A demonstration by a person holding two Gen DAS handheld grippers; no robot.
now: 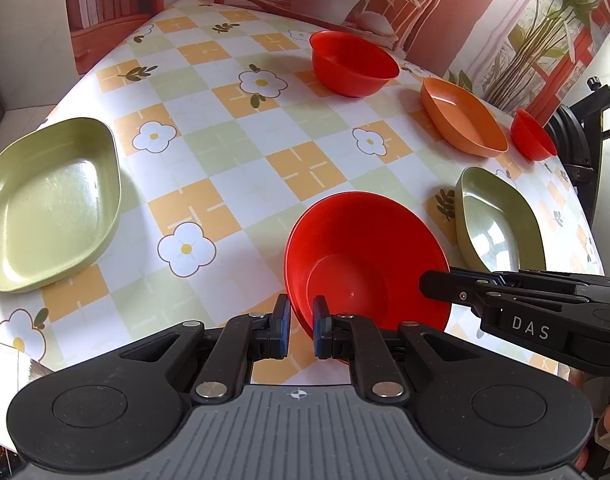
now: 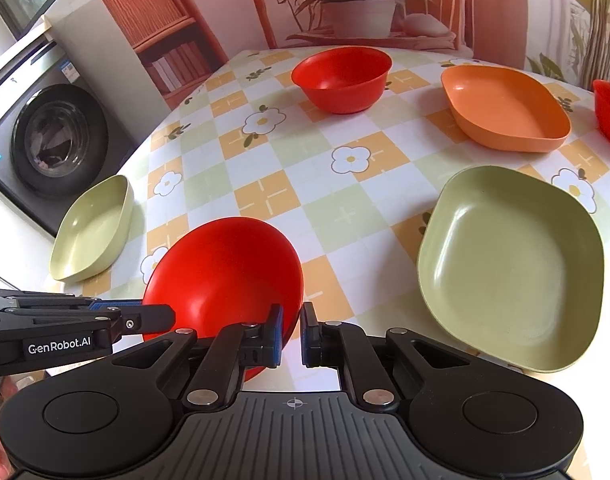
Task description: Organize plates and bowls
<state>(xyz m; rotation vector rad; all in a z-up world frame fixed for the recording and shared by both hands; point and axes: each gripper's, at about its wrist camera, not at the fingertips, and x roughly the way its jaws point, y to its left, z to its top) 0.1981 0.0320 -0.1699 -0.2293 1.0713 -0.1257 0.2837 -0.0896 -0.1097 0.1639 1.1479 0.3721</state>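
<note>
Our left claw (image 1: 301, 330) and right claw (image 2: 292, 332) both pinch the near red bowl's (image 1: 365, 264) rim; green plates (image 2: 513, 272) flank it on tabletop (image 1: 233, 152).

red bowls (image 1: 354, 63), green plates (image 1: 53, 204), orange plate (image 1: 463, 118), flowered checked tablecloth (image 1: 233, 152)

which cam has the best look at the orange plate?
Right wrist: the orange plate sits whole and unobstructed, with its inside and rim plain to see. The left wrist view shows it too, but farther off toward the edge and squeezed by the fisheye.
</note>
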